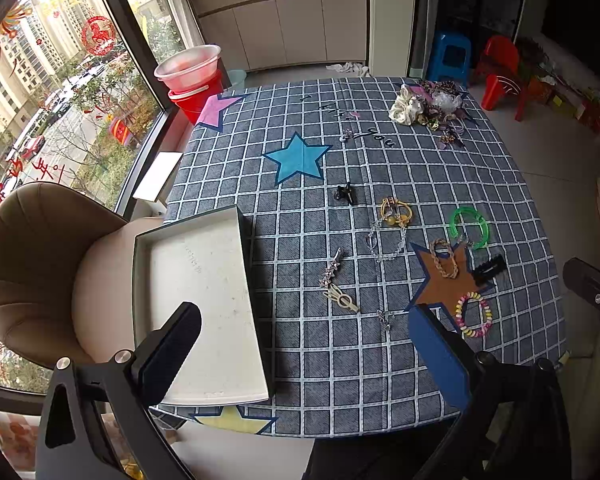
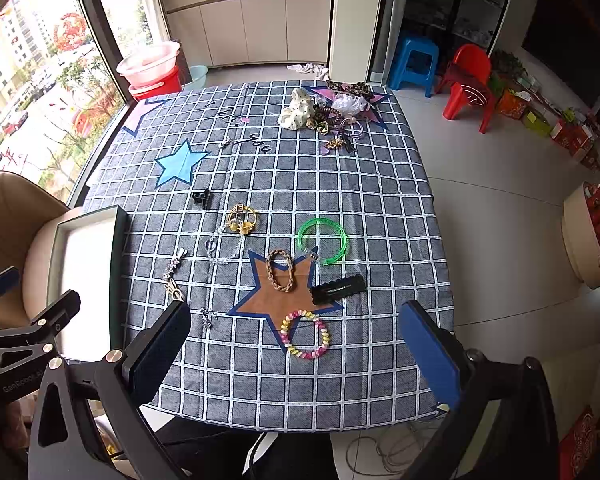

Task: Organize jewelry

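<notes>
A white-lined open box [image 1: 204, 304] lies at the table's left edge; it also shows in the right wrist view [image 2: 84, 264]. Jewelry lies spread on the checked cloth: a green bangle [image 2: 322, 240], a braided bracelet [image 2: 281, 270], a black clip [image 2: 338, 290], a pastel bead bracelet [image 2: 305, 335], a gold hair tie [image 2: 242, 218], a clear bead bracelet [image 2: 224, 246], a star hairpin [image 1: 332, 268] and a small black claw clip [image 1: 345, 193]. My left gripper [image 1: 304, 344] is open and empty above the near edge. My right gripper [image 2: 296, 348] is open and empty, over the pastel bracelet.
A heap of scrunchies and hair ties [image 2: 326, 110] lies at the table's far right. A beige chair [image 1: 40, 264] stands left of the table by the window. Red buckets [image 1: 192, 80], a blue stool [image 2: 414, 60] and a red chair [image 2: 466, 80] stand beyond.
</notes>
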